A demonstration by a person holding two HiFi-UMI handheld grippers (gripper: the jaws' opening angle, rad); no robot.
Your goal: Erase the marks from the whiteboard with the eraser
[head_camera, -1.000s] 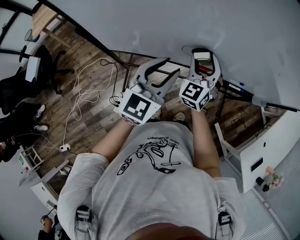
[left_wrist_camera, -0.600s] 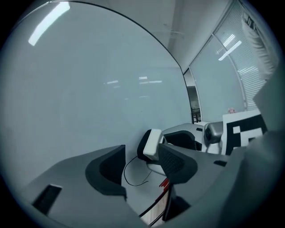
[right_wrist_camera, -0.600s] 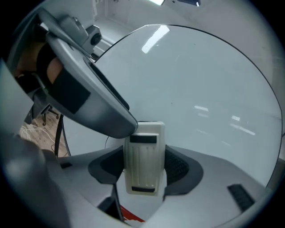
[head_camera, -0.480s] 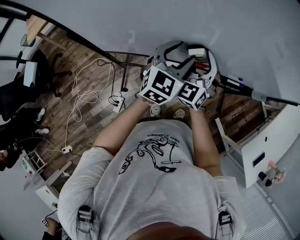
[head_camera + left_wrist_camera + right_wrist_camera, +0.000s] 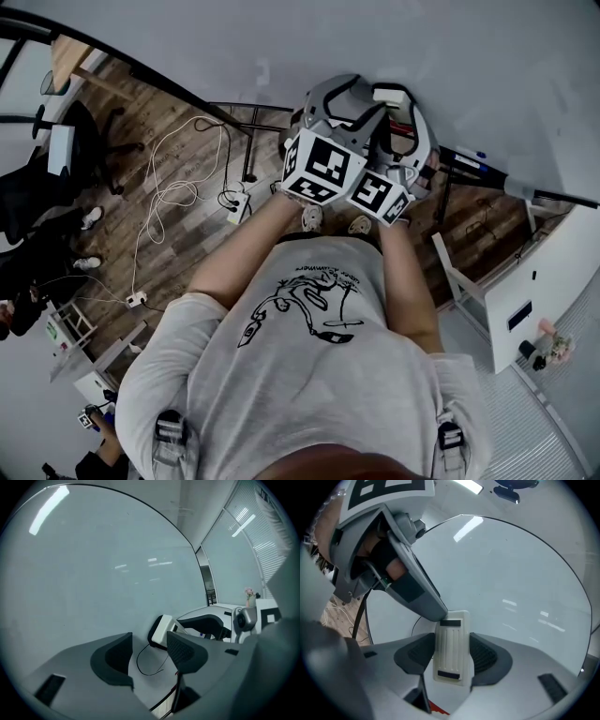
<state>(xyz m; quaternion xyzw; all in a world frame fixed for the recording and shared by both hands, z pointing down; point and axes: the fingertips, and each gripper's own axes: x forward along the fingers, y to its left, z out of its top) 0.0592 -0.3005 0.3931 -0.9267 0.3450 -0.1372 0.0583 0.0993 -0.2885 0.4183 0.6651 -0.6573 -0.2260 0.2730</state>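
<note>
- Right gripper had its jaws closed on the eraser, pads on the two long edges and the ribbed white back toward the camera. I judged that this grip turned the dark felt face out to the whiteboard for wiping.
- In the left gripper view the eraser stood at 1 o'clock from the gap between the left jaws, with its felt side toward the board. I could not tell whether it touched the board or sat just off it.
- Left gripper had just been opening its jaws, which now stood about as wide as they go. Nothing was between the pads, only bare board and the mark beyond them.
- A thin black curved mark remained on the board, at 7 o'clock from the eraser and near it. I judged the erasing not yet finished.
- In the head view both grippers were close together at 12 o'clock from the person's chest, the left one just beside the right at its 9 o'clock, one left finger nearly against the eraser's top edge.
- My reading was that the left gripper served no purpose in the wipe and that its finger near the eraser risked getting in the way.
</note>
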